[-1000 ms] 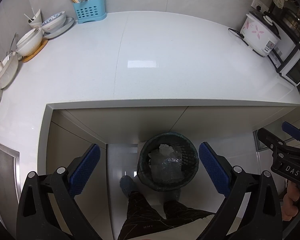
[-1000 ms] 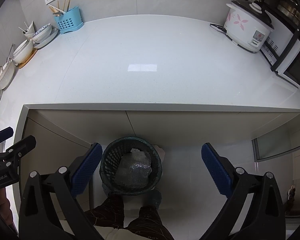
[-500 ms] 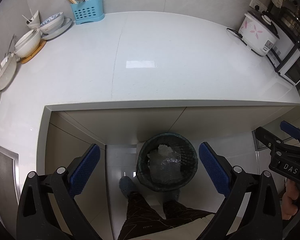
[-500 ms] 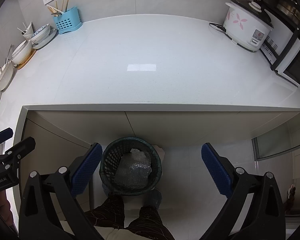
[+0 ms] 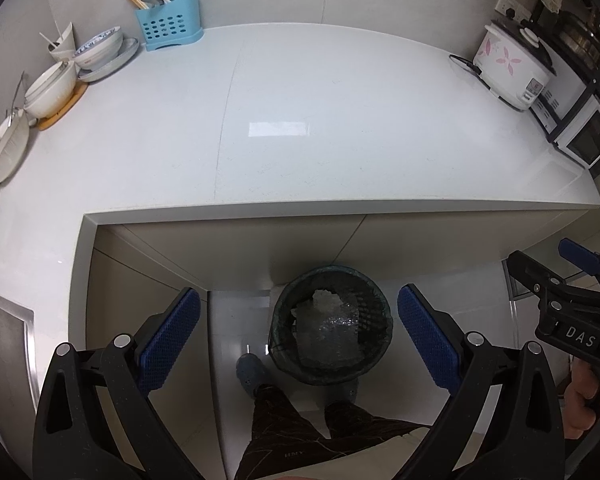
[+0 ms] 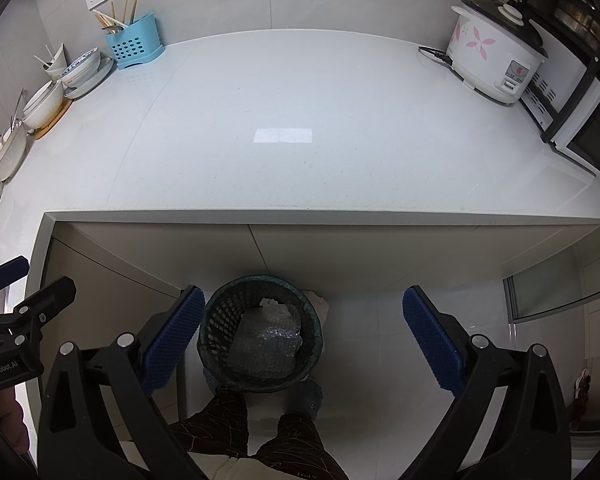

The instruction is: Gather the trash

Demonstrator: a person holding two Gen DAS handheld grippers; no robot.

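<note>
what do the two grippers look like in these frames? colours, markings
Both match: black plastic frames with triangular cut-outs and silver rivets, carrying blue cross-hatched pads. Left gripper body reads "GenRobot.AI" in white, seen from the right wrist view. Right gripper shows a white "DAS" label in the left wrist view. Each has a blue tab on top. No cables visible.

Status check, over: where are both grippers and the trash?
Left gripper and right gripper open, empty, above the floor. Bubble wrap in the trash basket. Nothing in the way.

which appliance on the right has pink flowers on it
The rice cooker, white with pink flowers, nearest on the counter. The microwave beside it is plain.
</note>
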